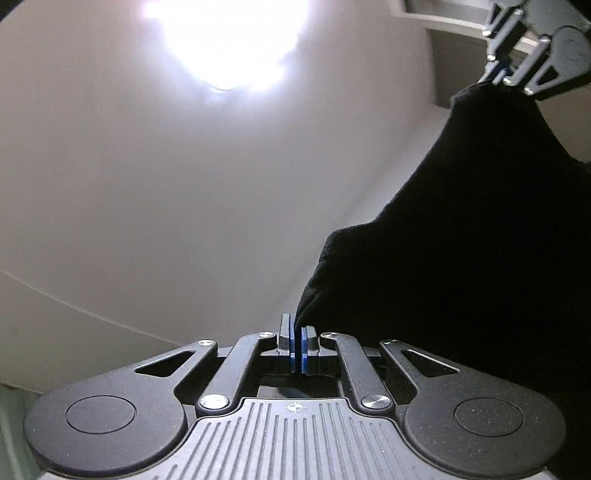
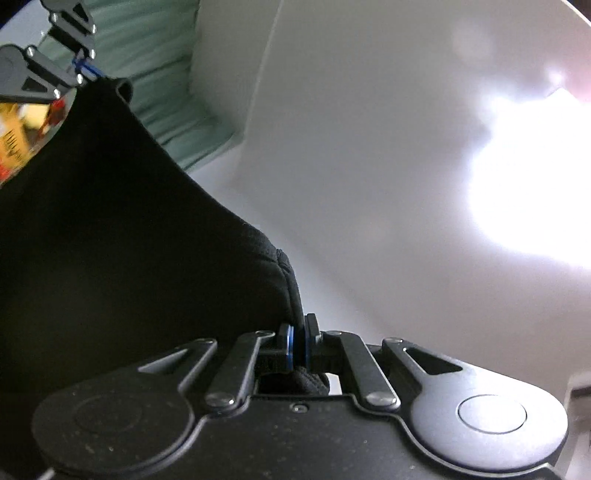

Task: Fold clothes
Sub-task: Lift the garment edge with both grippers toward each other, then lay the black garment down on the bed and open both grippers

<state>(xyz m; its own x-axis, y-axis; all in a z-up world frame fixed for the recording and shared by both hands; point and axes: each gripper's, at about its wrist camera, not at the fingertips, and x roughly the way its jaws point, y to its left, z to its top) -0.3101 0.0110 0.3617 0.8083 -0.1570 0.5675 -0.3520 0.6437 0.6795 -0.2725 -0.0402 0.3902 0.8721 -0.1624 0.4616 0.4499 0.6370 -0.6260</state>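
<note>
In the left wrist view, the left gripper (image 1: 298, 347) sits at the bottom centre, its blue-edged fingers (image 1: 291, 345) pressed nearly together on a corner of the black cloth (image 1: 480, 258). The cloth rises from that pinch and fills the right half of the frame, narrowing toward the upper right, where the right gripper (image 1: 502, 75) clamps its other corner. Behind it is a pale ceiling (image 1: 147, 184) with a glaring lamp (image 1: 229, 40) at top centre, and a strip of pale trim (image 1: 443, 22) runs along the upper right. In the right wrist view, the right gripper (image 2: 298, 345) is at the bottom centre, fingers (image 2: 288, 347) narrow and holding a stitched edge of the cloth (image 2: 110, 240), some of which shows bunched behind the pads. The cloth spreads over the left half of the frame and climbs to the upper left, where the left gripper (image 2: 86, 70) grips it, fingers closed on the fabric. A green curtain (image 2: 162, 85) hangs in the upper left beside it, blurred yellow and red objects (image 2: 22, 136) show at the left edge, and a bright glare (image 2: 535, 184) washes out the right side.
</note>
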